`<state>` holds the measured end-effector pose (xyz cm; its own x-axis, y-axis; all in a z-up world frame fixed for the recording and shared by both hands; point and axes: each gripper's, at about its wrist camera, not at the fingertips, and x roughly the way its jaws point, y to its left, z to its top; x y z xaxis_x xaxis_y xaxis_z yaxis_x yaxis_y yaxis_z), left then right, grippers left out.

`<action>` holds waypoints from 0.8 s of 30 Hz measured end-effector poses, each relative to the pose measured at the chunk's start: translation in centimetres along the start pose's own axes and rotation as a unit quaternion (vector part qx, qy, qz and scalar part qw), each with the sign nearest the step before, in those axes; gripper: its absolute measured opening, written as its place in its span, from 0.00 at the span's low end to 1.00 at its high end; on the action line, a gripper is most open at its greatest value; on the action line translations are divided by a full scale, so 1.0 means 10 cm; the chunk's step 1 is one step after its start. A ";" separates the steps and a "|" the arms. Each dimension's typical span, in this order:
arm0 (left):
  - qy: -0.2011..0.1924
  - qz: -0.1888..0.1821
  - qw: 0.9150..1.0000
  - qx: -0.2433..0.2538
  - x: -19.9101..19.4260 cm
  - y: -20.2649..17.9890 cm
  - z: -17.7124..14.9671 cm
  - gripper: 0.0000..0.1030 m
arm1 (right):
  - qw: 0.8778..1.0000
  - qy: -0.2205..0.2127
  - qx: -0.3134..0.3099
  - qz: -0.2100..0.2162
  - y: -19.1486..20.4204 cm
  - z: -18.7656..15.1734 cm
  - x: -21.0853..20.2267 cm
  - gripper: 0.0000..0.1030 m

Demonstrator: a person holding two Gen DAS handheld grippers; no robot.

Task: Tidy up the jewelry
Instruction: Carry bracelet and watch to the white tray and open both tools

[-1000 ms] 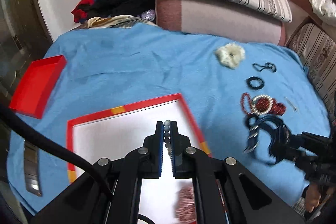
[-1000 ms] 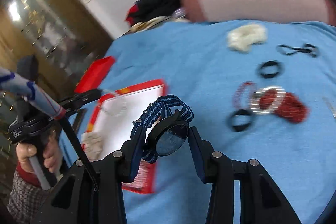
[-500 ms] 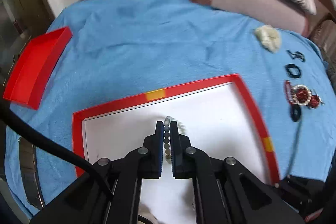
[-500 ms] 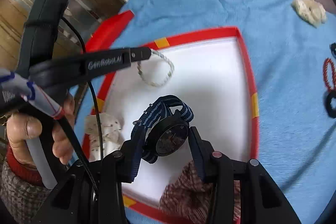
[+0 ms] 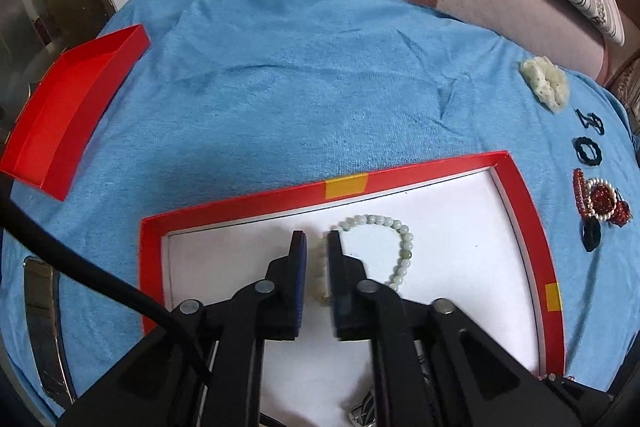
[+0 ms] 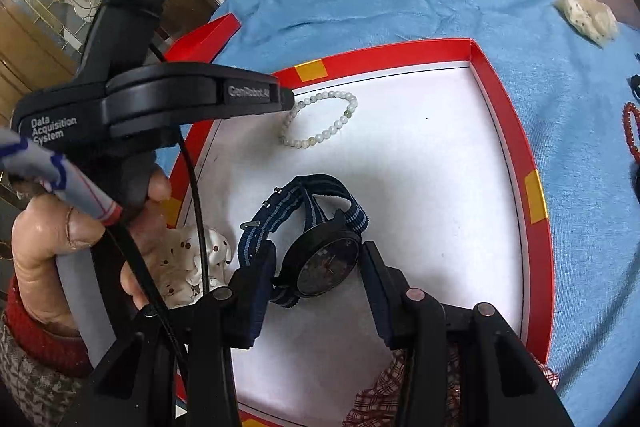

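A red-rimmed tray (image 5: 424,171) with a white floor lies on the blue cloth. A pale bead bracelet (image 5: 394,243) lies on the tray floor; it also shows in the right wrist view (image 6: 320,119). My left gripper (image 5: 317,241) is open, its jaws slightly apart over one end of the bracelet. My right gripper (image 6: 316,251) is open around a black watch with a blue striped strap (image 6: 316,247) that rests on the tray (image 6: 532,163).
A white dotted scrunchie (image 6: 188,263) and a red checked one (image 6: 384,395) lie in the tray. On the cloth to the right lie red bead bracelets (image 5: 600,199), black hair ties (image 5: 588,151) and a cream scrunchie (image 5: 546,83). A red lid (image 5: 72,103) lies far left.
My left gripper opened and let the bead bracelet down onto the tray. My right gripper lowered the watch onto the tray and opened its jaws.
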<state>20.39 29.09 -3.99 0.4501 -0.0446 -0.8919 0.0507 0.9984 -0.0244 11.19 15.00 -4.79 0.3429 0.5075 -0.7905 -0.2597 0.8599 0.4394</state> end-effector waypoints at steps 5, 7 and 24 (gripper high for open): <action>-0.019 -0.003 1.000 -0.016 -0.21 0.06 0.02 0.34 | 1.000 -0.012 -0.001 -0.002 -0.05 0.00 -0.13 0.63; -0.024 -0.003 0.999 -0.023 -0.30 0.08 0.03 0.35 | 1.000 -0.019 -0.007 0.006 -0.07 -0.02 -0.28 0.63; -0.064 -0.008 0.997 -0.041 -1.12 -0.44 -0.33 0.43 | 0.994 -0.076 -0.016 -0.080 -1.21 -0.44 -1.49 0.70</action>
<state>12.13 25.31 4.63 0.5599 -0.0601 -0.8264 -0.0114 0.9967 -0.0802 5.24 -3.21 -0.24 0.5135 0.3695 -0.7744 -0.2185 0.9291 0.2984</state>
